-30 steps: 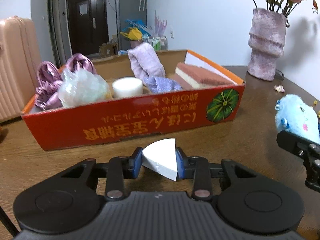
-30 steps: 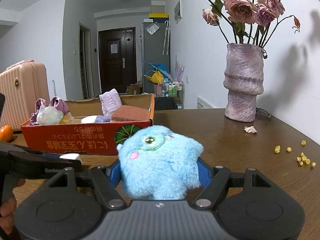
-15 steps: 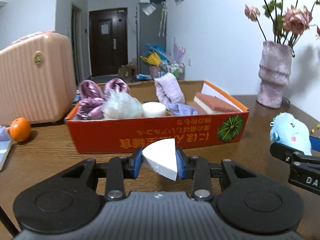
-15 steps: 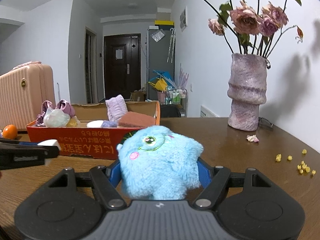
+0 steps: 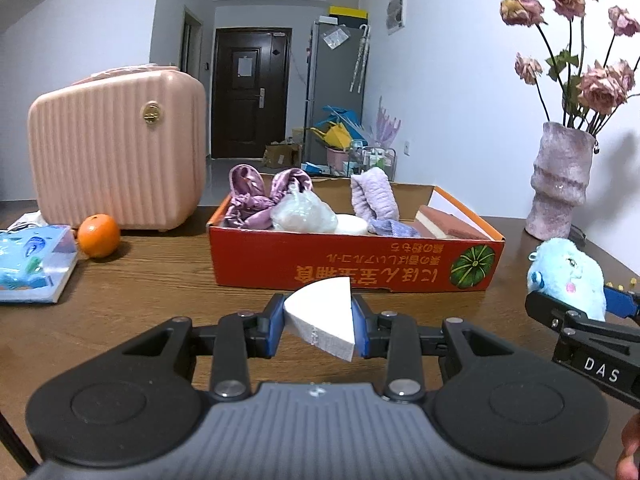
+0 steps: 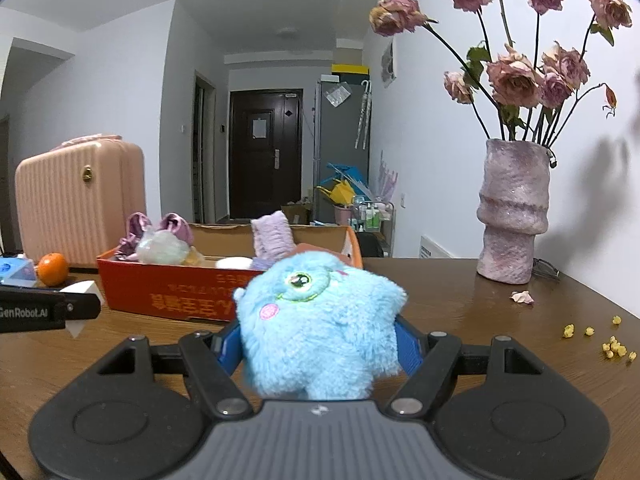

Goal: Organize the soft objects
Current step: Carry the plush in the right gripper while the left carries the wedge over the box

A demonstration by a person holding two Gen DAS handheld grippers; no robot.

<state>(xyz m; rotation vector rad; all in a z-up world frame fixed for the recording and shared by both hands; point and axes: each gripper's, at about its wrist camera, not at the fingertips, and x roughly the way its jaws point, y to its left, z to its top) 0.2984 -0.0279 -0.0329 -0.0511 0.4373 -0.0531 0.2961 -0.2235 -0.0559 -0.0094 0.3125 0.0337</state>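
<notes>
Left wrist view shows my left claw (image 5: 318, 330) clenched on a white foam wedge (image 5: 322, 316), held just in front of the red box (image 5: 352, 266) and clear of the table. My right claw (image 6: 320, 346) grips the blue plush toy (image 6: 320, 326), in front of the box's right end. To do this well, I should lift each piece above the near wall before going forward, aim for bare floor in the box between the white roll (image 5: 352, 225) and the sponge (image 5: 444, 222), and let go only once it rests inside.
</notes>
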